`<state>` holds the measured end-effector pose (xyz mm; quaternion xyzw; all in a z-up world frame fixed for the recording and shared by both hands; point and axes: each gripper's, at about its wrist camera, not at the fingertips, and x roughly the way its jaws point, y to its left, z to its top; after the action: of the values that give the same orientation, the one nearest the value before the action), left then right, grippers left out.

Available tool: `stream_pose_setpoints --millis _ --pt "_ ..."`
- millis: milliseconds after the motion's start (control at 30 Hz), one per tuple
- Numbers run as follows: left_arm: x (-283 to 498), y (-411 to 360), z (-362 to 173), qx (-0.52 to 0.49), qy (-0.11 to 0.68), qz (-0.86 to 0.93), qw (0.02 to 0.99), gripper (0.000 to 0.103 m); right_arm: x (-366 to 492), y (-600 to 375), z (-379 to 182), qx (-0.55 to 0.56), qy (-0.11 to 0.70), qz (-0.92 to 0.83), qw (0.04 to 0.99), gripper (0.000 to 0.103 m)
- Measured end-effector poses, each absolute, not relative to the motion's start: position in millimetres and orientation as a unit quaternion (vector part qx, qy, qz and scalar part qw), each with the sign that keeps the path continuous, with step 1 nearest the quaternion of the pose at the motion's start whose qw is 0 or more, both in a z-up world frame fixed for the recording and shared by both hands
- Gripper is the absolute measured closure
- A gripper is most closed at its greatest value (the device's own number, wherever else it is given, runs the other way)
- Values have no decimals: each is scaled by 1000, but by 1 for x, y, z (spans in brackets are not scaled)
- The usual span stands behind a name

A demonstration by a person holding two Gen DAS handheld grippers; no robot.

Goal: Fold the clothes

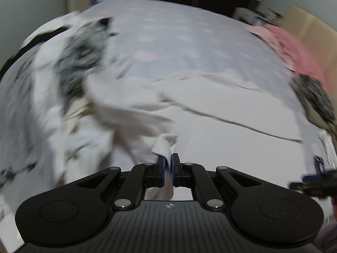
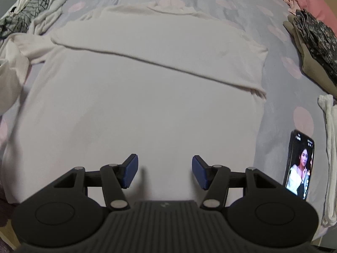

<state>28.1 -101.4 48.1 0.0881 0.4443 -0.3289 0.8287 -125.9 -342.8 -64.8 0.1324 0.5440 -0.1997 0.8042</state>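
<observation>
A cream long-sleeved top (image 2: pixel 147 97) lies spread flat on the bed, one sleeve folded across its chest. In the left wrist view the same top (image 1: pixel 210 113) shows blurred. My left gripper (image 1: pixel 167 164) is shut on the cuff of its other sleeve (image 1: pixel 163 145) and holds it lifted above the garment. My right gripper (image 2: pixel 164 171) is open and empty, just above the top's lower part. The right gripper's tip also shows at the right edge of the left wrist view (image 1: pixel 316 181).
A grey bedsheet with pink dots (image 2: pixel 210 4) covers the bed. A heap of unfolded clothes (image 2: pixel 23 16) lies at the left. Folded dark patterned clothes (image 2: pixel 316 40) and a white garment (image 2: pixel 330 147) lie at the right, beside a lit phone (image 2: pixel 300 164). A pink pillow (image 1: pixel 294 48) is far right.
</observation>
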Motion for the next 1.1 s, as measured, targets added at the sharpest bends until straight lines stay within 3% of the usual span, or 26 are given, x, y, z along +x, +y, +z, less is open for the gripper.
stream_pose_setpoints --millis 200,533,700,1100 --pt "7 -154 41 122 422 -401 804 100 -117 -347 -57 146 530 -200 811 43" --pt "-1 -194 0 128 448 -441 767 97 -101 -342 -61 174 507 -157 829 44" --pt "8 -183 4 116 452 -416 781 75 -90 -342 -60 203 487 -143 837 45" --pt "38 -148 3 92 478 -325 811 73 -52 -351 -89 313 487 -151 801 51"
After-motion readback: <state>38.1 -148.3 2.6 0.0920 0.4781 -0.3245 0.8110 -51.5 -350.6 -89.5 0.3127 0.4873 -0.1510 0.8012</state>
